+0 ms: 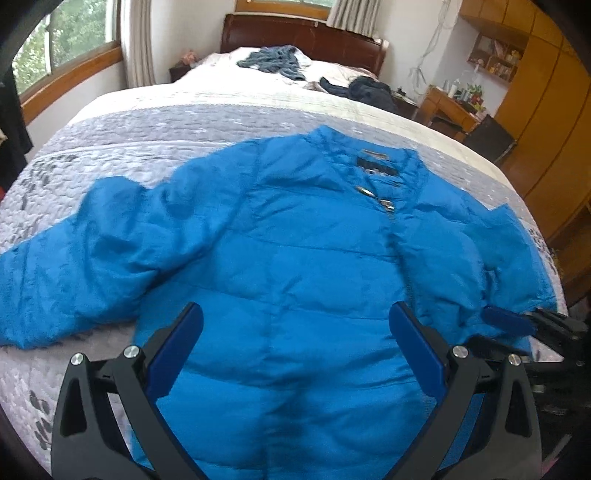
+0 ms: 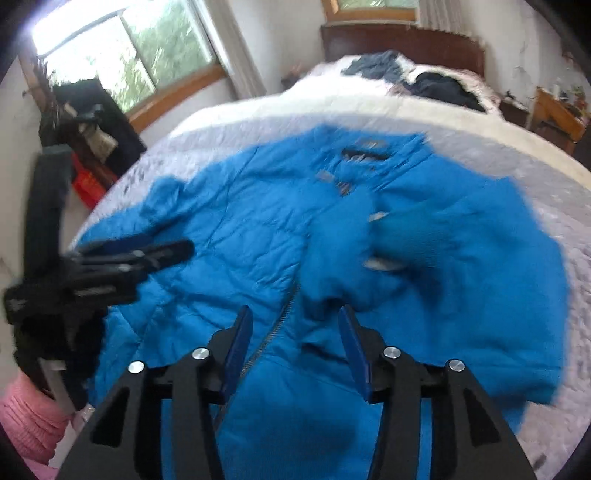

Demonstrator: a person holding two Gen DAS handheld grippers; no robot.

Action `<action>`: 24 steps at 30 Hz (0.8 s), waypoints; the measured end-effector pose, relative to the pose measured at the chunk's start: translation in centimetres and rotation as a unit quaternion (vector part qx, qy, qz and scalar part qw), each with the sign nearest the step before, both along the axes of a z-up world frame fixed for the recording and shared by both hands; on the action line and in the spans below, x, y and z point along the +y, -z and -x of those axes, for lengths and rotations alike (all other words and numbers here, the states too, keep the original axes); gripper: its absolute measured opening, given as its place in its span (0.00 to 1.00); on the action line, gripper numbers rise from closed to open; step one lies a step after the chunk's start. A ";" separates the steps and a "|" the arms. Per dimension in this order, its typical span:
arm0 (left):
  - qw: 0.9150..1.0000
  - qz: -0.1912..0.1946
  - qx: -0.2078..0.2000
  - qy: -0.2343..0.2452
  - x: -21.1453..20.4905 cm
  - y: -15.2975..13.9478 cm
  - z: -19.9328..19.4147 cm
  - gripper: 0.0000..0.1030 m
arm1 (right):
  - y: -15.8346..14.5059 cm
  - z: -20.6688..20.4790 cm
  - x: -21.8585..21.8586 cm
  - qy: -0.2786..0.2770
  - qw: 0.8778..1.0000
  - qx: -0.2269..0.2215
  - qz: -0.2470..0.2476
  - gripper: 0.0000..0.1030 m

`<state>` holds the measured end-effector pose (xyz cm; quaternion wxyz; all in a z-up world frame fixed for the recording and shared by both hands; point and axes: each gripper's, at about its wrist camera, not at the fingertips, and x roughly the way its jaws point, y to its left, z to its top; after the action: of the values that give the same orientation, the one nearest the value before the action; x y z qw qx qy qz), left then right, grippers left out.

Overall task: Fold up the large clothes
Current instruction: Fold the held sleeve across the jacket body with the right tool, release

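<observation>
A bright blue puffer jacket (image 1: pixel 295 240) lies front up on the bed, collar (image 1: pixel 373 162) at the far end and sleeves spread out to both sides. My left gripper (image 1: pixel 295 319) hovers open and wide over the lower front, nothing between its fingers. In the right wrist view, which is motion-blurred, my right gripper (image 2: pixel 293 319) is open above the jacket (image 2: pixel 258 229) beside its zipper (image 2: pixel 280 325), with a rumpled bump of the front panel (image 2: pixel 332 280) just ahead. The left view shows the right gripper (image 1: pixel 517 321) by the right sleeve's end (image 1: pixel 517 266).
The grey and white quilted bedspread (image 1: pixel 184 129) surrounds the jacket. Other dark clothes (image 1: pixel 277 61) lie near the wooden headboard (image 1: pixel 303 35). A window (image 2: pixel 129 48) is at the left, a desk (image 1: pixel 450 103) and wooden wardrobe (image 1: pixel 546 110) at the right.
</observation>
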<state>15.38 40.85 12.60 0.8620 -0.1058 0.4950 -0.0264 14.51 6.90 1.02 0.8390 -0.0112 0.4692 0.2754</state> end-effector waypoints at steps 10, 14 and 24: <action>0.993 0.051 0.066 0.083 -9.7 2.3 -4.2 0.77 | -0.9 -3.4 -12.1 0.186 0.980 -0.018 -0.060 0.44; 0.990 0.066 0.093 0.086 -11.8 3.9 -5.6 0.37 | -1.1 -3.5 -13.5 0.182 0.980 -0.015 -0.079 0.41; 0.998 0.054 0.017 0.034 -7.2 0.5 -4.5 0.10 | -2.6 -3.0 -15.2 0.197 0.975 -0.033 -0.101 0.43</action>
<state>19.87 33.70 12.08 0.8451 -0.1355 0.5108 -0.0807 17.48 -8.35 3.60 0.8885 0.1576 0.4040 0.1499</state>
